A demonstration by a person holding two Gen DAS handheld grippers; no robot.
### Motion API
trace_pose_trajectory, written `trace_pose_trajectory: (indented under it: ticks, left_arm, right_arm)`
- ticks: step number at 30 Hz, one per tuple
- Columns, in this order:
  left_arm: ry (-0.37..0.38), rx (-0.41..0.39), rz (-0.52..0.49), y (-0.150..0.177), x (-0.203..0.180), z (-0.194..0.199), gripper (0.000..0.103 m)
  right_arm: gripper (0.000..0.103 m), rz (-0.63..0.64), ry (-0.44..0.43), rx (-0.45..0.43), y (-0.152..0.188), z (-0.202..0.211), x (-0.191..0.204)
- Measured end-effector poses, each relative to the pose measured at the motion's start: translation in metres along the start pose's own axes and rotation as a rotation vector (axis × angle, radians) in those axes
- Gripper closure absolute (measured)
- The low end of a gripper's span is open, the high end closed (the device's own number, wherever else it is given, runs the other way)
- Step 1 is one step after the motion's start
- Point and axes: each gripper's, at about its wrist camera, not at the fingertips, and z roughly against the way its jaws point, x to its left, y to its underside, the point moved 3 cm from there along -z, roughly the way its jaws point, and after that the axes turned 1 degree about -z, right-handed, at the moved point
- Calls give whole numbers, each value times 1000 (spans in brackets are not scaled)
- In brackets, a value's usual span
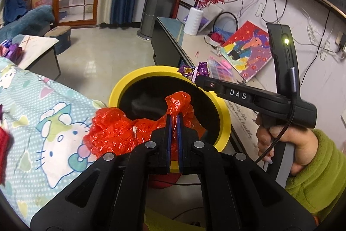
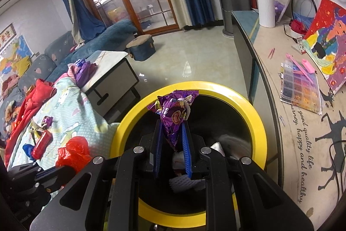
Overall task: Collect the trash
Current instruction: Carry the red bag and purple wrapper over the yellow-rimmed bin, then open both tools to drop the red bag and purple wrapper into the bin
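with my left gripper (image 1: 173, 122) clamped on a crumpled red plastic bag (image 1: 121, 131), i hold it at the near rim of the yellow-rimmed trash bin (image 1: 222, 114), part of it draped on the hello kitty blanket (image 1: 43, 114). my right gripper (image 2: 173, 133) pinches a purple snack wrapper (image 2: 173, 114) above the bin's black opening, where white rubbish (image 2: 229, 142) lies. a bead organizer (image 2: 300, 90) sits on the side counter (image 2: 281, 140).
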Motion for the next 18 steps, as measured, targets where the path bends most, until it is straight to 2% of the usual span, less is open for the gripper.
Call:
trace_pose_trajectory:
  ticks: [7, 11, 16, 18]
  left_arm:
    - [58, 17, -34, 2, -9, -16, 101]
    - [66, 26, -46, 2, -11, -27, 101]
    - [60, 62, -8, 5, -5, -39, 101]
    - [52, 62, -12, 5, -5, -39, 97]
  right_arm:
    - [86, -32, 19, 3, 0, -1, -16]
    - [86, -46, 21, 4, 1, 0, -21]
    - [85, -57, 15, 15, 2, -3, -23]
    - [85, -57, 11, 19, 3, -4, -23]
